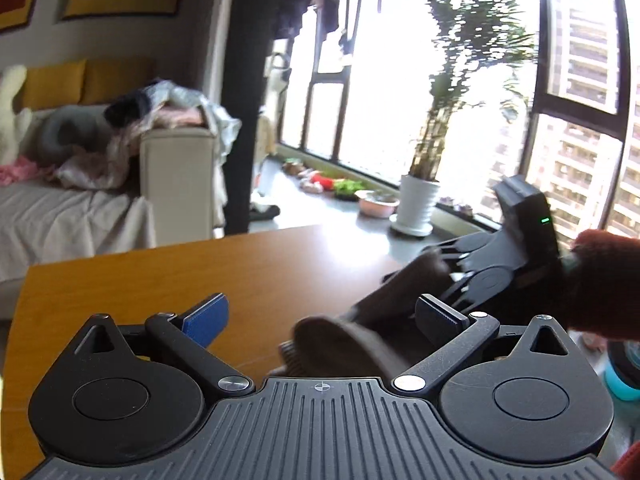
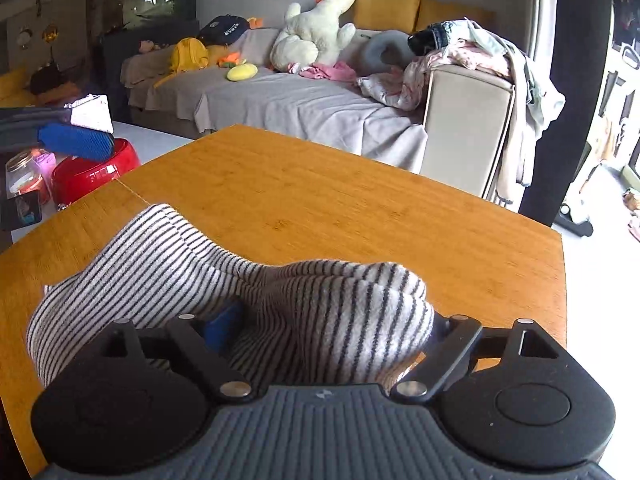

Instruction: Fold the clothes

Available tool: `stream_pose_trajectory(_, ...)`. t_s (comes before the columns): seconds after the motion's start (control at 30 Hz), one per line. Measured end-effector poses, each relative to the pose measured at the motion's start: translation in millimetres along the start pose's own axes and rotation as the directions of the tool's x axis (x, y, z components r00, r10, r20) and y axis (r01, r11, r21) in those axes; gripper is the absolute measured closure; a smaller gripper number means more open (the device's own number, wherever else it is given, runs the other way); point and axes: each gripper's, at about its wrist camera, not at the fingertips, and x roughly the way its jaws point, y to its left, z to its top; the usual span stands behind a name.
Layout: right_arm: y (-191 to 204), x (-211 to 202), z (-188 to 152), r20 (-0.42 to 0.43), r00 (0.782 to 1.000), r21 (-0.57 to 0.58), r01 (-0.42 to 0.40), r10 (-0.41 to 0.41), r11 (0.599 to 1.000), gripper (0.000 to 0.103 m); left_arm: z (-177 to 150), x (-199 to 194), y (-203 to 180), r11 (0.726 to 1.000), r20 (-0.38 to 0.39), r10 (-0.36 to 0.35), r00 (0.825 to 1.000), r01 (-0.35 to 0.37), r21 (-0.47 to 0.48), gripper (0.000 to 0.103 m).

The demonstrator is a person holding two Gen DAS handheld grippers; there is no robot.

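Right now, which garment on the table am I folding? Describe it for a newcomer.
Start at the orange wooden table in front of the sofa. At its near edge lies a bunched striped garment: pale grey with thin dark stripes, the only cloth on the tabletop, bulging between the right gripper's open jaws.

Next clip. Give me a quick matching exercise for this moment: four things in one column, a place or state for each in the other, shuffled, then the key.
Things
1. striped garment
2. plush duck
3. potted plant
4. right gripper

Places or states
A. stands on the sill by the window
B. jaws wide apart, cloth bunched between them
C. lies crumpled on the wooden table
D. sits on the sofa

Pairs: 1-C, 2-D, 3-A, 4-B
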Motion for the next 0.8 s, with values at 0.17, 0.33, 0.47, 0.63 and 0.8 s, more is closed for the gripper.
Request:
stream_pose_trajectory(0.17,-3,-30,1,0.043,0.992,-0.016,0.122,-0.122,0.992,0.000,-16,57,-36,0.989,-0.133,-0.077,0.988,0.092,0.115,0.001)
stream_pose_trajectory(0.33,4,-57,3,0.112,0.944,-0.074,0.319,-0.310,0.945,0.000,-37,91,-23,0.997,-0.206,-0.033,0.978,0.045,0.056,0.000)
stream_pose_trajectory(0.47,-8,-19,-9,-0.012,0.903,-0.038,0.428,-0.429,0.903,0.000,-37,90,-18,0.998,-0.209,-0.033,0.977,0.044,0.050,0.000)
stream_pose_trajectory(0.63,-24,4,-30,-0.052,0.911,0.089,0.412,-0.409,0.907,0.000,-38,88,-14,0.999,-0.208,-0.024,0.978,0.032,0.036,0.000)
stream_pose_trajectory(0.8,-20,0,-35,-0.050,0.894,0.073,0.449,-0.446,0.891,0.000,-41,86,-13,0.999,-0.203,-0.024,0.979,0.030,0.028,0.000)
